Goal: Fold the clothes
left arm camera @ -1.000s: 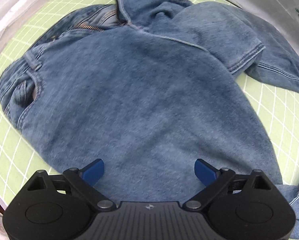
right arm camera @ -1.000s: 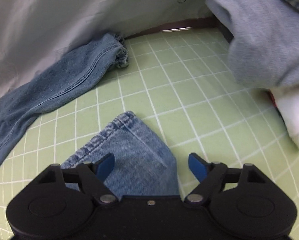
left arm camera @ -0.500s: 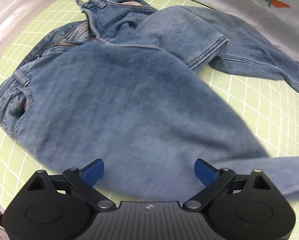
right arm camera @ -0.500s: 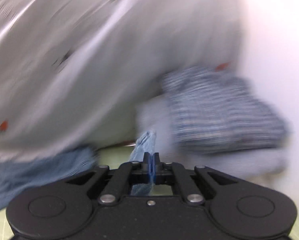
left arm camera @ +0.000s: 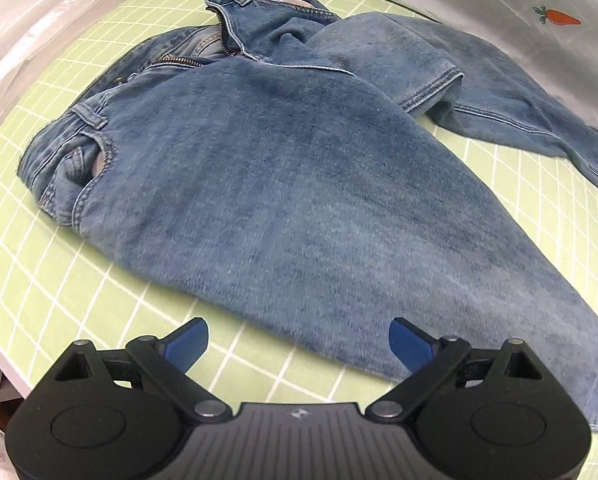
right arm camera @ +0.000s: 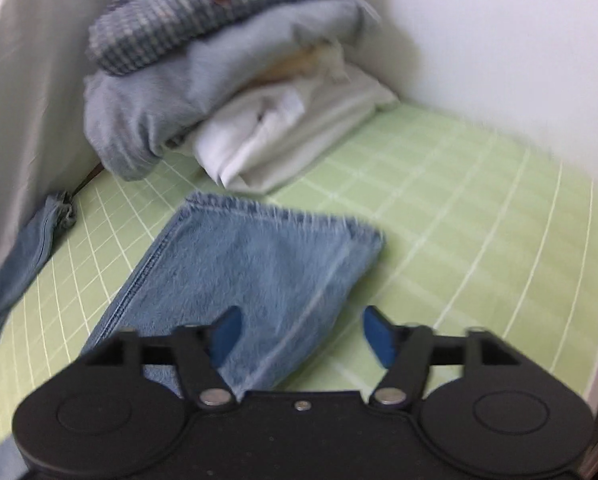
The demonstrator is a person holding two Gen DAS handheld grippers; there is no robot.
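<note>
- We see the left gripper (left arm camera: 299,344) at the bottom of its frame with jaws spread wide and nothing between the blue fingertips (left arm camera: 189,342); beneath the gap lie the green grid mat (left arm camera: 31,280) and the near edge of the jeans (left arm camera: 283,184)
- Outward from there, the jeans fill the middle of the left view, one broad leg running from the waistband (left arm camera: 87,116) at centre left down to the lower right; the open zip fly (left arm camera: 223,36) sits at upper centre; a hemmed cuff (left arm camera: 431,90) lies folded over at upper right, with another leg trailing along the right edge
- A white sheet with a carrot print (left arm camera: 557,16) borders the mat at upper right
- We see the right gripper (right arm camera: 303,334) at the bottom of its frame, jaws likewise spread and gripping nothing; a leg end of the jeans (right arm camera: 259,268) lies flat on the mat just ahead, passing under the left fingertip, its frayed hem toward the frame's centre
- Beyond it, in the upper left, sits a pile of clothes (right arm camera: 219,80): a checked blue piece on top, pale grey-blue cloth under it, white cloth at the bottom; this view is somewhat blurred
- A second strip of denim (right arm camera: 39,240) runs along the left edge
</note>
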